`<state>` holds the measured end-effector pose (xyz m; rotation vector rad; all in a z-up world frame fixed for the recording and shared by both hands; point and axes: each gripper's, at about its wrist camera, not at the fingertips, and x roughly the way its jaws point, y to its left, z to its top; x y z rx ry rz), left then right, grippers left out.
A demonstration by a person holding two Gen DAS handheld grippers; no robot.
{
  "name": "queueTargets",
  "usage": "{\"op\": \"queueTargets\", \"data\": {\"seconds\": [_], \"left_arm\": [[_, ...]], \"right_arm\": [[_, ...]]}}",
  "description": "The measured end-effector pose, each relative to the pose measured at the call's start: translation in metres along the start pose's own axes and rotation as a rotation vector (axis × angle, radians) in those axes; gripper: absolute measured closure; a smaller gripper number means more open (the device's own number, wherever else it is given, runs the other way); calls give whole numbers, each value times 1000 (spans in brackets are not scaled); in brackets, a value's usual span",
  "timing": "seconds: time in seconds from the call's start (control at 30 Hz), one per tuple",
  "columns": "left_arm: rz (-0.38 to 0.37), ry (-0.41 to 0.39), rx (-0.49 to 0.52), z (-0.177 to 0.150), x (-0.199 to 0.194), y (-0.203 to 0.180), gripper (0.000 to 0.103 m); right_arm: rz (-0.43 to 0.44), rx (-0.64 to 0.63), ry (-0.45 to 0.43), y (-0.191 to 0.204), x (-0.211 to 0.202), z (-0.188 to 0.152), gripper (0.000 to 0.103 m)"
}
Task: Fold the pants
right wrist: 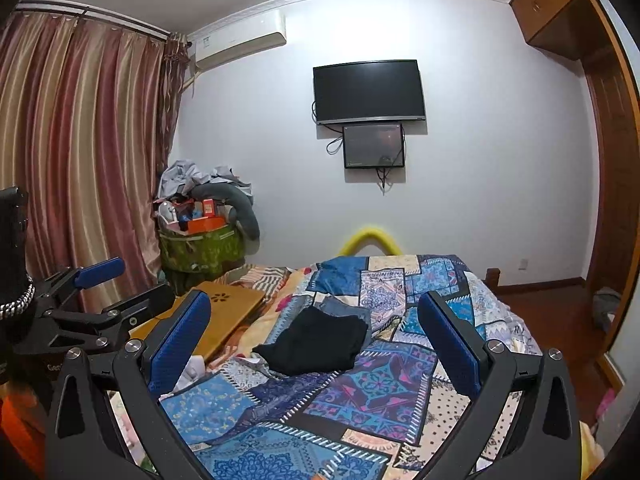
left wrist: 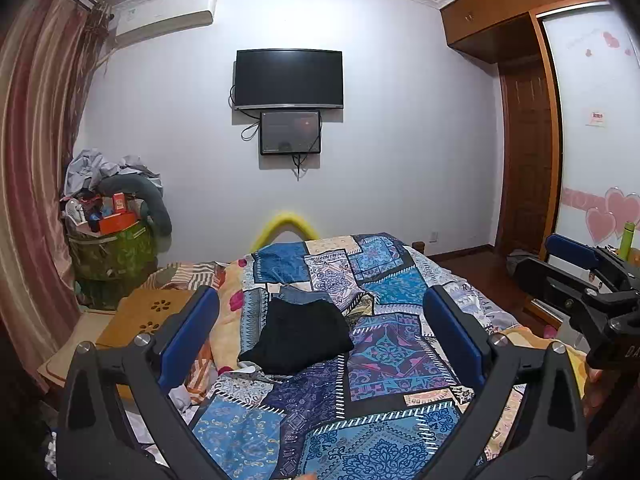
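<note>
We are holding the left tool [left wrist: 320, 332] and right tool [right wrist: 316, 332] released above the bed [left wrist: 400, 364], the black pants [left wrist: 300, 338] lying folded beyond, apparently done

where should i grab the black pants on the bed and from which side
Probably the near-left corner of the black pants, where the cloth tapers to a loose point on the quilt. Come in low from the near side; both claws, left claw and right claw, are open.

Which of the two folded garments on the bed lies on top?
The black pants lie on top; the blue jeans sit underneath, with only their far edge showing beyond them.
</note>
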<state>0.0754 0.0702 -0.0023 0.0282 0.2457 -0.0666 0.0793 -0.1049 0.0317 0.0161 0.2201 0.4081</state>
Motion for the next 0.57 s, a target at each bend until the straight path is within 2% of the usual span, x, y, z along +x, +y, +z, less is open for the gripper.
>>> {"op": "queueTargets", "data": {"seconds": [0.57], "left_arm": [[-29, 8, -22, -2, -2, 1, 0]], "right_arm": [[0, 10, 11, 0, 2, -1, 0]]}}
